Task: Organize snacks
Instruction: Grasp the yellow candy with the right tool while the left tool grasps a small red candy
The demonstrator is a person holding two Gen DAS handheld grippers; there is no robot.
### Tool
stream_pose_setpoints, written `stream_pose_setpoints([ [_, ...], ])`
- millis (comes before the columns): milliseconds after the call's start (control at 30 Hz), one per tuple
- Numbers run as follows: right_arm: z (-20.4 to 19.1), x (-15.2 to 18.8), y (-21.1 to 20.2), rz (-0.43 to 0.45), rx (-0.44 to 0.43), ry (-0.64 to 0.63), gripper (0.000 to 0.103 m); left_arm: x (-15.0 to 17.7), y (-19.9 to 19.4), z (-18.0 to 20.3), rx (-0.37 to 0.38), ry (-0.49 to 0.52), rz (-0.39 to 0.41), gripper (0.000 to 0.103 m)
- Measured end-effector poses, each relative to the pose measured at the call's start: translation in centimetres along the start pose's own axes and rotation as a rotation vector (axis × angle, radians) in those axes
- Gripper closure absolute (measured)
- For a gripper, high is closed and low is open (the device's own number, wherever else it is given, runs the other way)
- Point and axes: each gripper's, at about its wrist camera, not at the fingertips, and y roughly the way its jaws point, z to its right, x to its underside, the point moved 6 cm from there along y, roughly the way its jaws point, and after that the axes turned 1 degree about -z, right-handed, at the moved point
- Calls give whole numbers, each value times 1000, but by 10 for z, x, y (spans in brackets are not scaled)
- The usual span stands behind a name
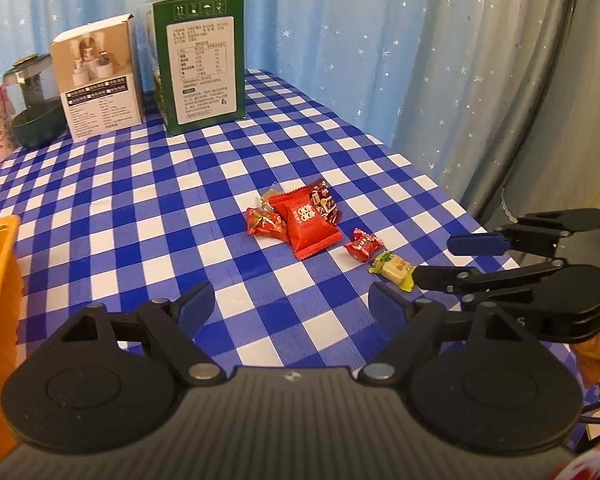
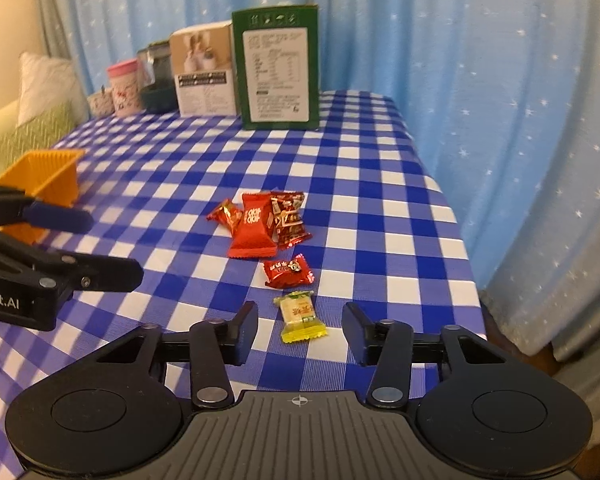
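The yellow candy (image 2: 302,317) lies between the right gripper (image 2: 300,330)'s open fingers, long axis pointing away; the left gripper (image 1: 292,300), also open, sits farther left.

Readable: "obot.AI" in white on the side of the left hand-held gripper (image 2: 112,248). Label print on the green box (image 2: 278,68) too small to make out.

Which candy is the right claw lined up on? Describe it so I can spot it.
On the checked tablecloth, find the line of wrappers near the right edge. The nearest one, between the fingers of the open right claw, is the yellow candy: pale and yellow-green, while its neighbours are red.
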Motion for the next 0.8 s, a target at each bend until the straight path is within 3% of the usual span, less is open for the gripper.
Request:
stream_pose_setpoints([
  [500, -1, 6, 52, -47, 1, -112, 72, 0, 32, 0, 30, 37, -18, 32],
  [600, -1, 6, 52, -41, -6, -98, 80, -1, 34, 1, 40, 46, -15, 33],
  [800, 6, 2, 39, -3, 1, -13, 81, -7, 44, 13, 87, 67, -2, 39],
])
